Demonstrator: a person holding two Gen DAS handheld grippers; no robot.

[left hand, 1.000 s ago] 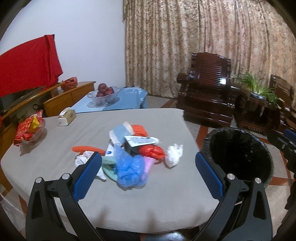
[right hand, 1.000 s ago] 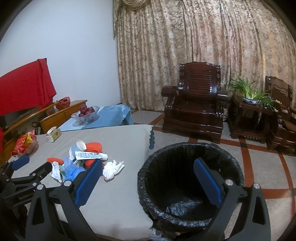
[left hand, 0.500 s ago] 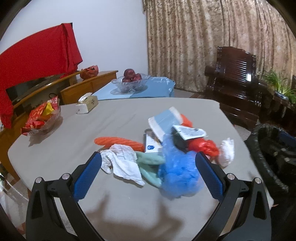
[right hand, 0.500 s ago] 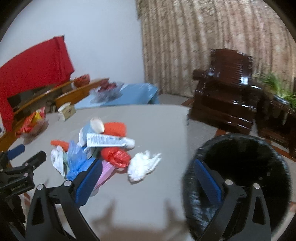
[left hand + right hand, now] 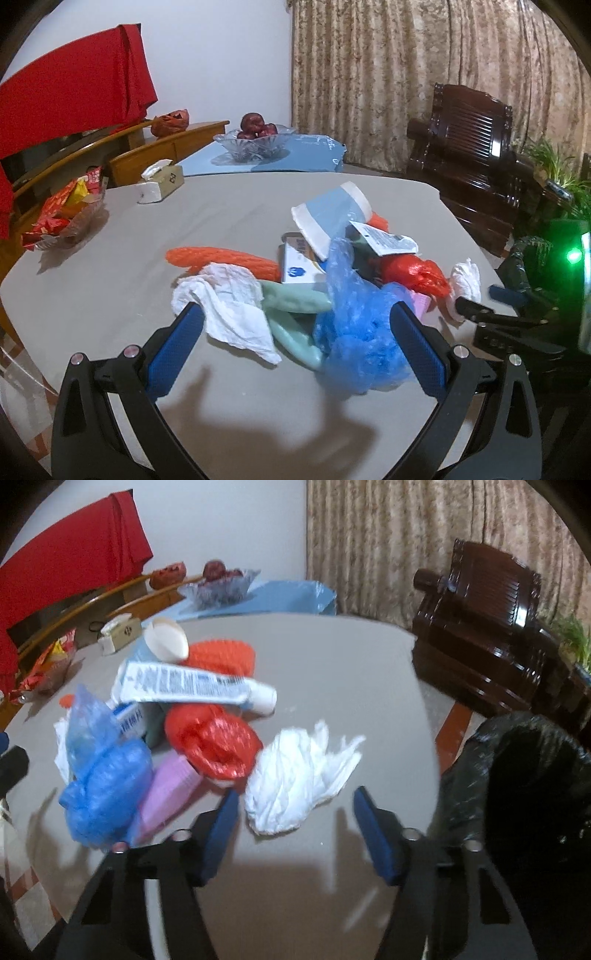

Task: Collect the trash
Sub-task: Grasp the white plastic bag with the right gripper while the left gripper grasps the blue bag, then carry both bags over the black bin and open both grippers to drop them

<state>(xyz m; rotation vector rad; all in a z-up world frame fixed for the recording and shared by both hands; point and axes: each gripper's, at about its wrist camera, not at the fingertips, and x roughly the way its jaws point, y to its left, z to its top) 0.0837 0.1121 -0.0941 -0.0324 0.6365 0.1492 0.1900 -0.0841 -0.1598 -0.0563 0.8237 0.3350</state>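
The trash lies in one loose heap near the middle of the grey table [image 5: 229,206], and the heap is the landmark here. At the heap's right end, a little apart from the rest, lies a crumpled white plastic bag [image 5: 295,775]; the right gripper [image 5: 295,812] is low over the table with this bag between its blue pads, and its jaws are closing, but the pads do not yet press on it. Left of the white bag are a red plastic bag [image 5: 214,742], a pink packet [image 5: 170,794] and a blue plastic bag [image 5: 103,790]; behind them a white tube [image 5: 192,686] lies across the heap, with a flattened paper cup [image 5: 166,644] and an orange ribbed piece [image 5: 221,657] further back. The left gripper [image 5: 295,325] hangs at the near side of the heap with its jaws spread wide, released, holding nothing; between its fingers are seen a white tissue [image 5: 232,302], a green cloth [image 5: 295,302] and the blue bag. Around the heap the table is bare on the far side and on the near side, so there is free room to move there. The right edge of the table passes close beyond the white bag, and just past that edge stands the bin with its black liner [image 5: 524,775]. Far left of the heap, near the table's left edge, stand a tissue box [image 5: 162,181] and a dish of red snacks [image 5: 62,218].
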